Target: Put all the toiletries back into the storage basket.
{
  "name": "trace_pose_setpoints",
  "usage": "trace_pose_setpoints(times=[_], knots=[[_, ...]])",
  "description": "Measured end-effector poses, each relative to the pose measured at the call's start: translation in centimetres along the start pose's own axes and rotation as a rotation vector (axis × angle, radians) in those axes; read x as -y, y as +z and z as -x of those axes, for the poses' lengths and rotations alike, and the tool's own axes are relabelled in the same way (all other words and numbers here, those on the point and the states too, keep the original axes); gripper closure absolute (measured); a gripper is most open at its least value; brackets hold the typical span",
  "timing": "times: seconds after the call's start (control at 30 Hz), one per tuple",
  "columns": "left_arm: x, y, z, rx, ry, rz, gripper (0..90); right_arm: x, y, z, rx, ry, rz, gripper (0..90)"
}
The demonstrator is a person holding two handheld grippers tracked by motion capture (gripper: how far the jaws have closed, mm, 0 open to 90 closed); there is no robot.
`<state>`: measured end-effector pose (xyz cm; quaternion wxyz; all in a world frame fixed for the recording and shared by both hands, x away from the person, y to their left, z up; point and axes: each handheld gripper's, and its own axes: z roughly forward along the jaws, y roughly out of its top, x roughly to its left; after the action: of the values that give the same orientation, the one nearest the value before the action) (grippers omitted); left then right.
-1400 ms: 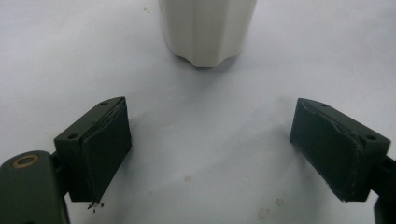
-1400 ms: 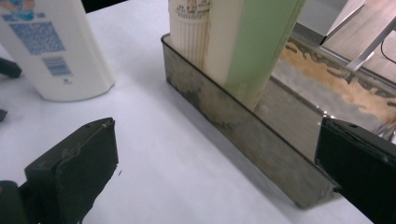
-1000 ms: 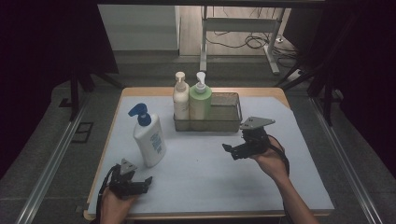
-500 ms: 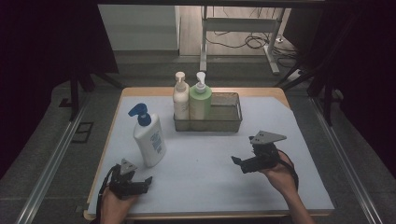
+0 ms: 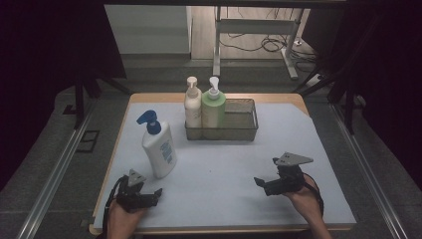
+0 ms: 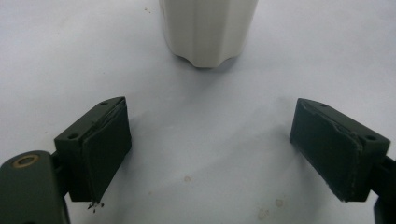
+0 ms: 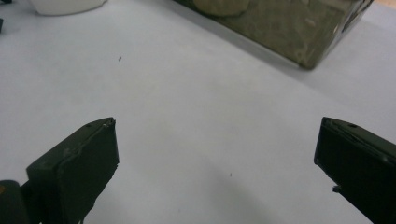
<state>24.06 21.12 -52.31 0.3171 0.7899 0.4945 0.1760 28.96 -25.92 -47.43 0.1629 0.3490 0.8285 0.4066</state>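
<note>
Near the front-left corner of the pale blue table mat [image 5: 224, 174], the left gripper [image 5: 152, 195] rests low with jaws spread wide and empty, aimed at the tall white pump bottle with a blue cap [image 5: 157, 145] just beyond it, probably lined up for a grasp. Over at the near right, the right gripper [image 5: 261, 183] is likewise wide open, holding nothing. Its own view catches the dark mesh basket [image 7: 299, 32] corner; the left gripper view shows the bottle's fluted base, hidden from above.
</note>
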Motion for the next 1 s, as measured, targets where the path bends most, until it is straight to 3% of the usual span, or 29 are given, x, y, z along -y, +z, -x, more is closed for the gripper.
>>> trace_pose_setpoints(times=[0.3, 0.5, 0.57, 0.7, 1.0], knots=[[0.0, 0.0, 0.0, 0.001, 0.002, 0.0, 12.6, 2.6, 0.5, 0.7, 0.005, 0.031, -0.03, 0.0], [-0.1, -0.1, -0.1, 0.0, -0.004, 0.001, 13.6, 4.3, 1.7, 1.2, 0.012, 0.035, -0.089, 0.8], [-0.1, -0.1, -0.1, 0.0, -0.006, 0.002, 14.7, 4.3, 1.8, 1.3, 0.002, 0.041, -0.097, 1.8], [0.0, -0.3, -0.3, 0.0, -0.011, 0.003, 18.5, 4.2, 2.2, 0.9, 0.038, 0.018, -0.136, 3.0], [-0.1, -0.8, -0.7, 0.026, -0.022, 0.006, 31.5, 4.3, 2.2, 0.9, 0.036, 0.018, -0.134, 2.9]])
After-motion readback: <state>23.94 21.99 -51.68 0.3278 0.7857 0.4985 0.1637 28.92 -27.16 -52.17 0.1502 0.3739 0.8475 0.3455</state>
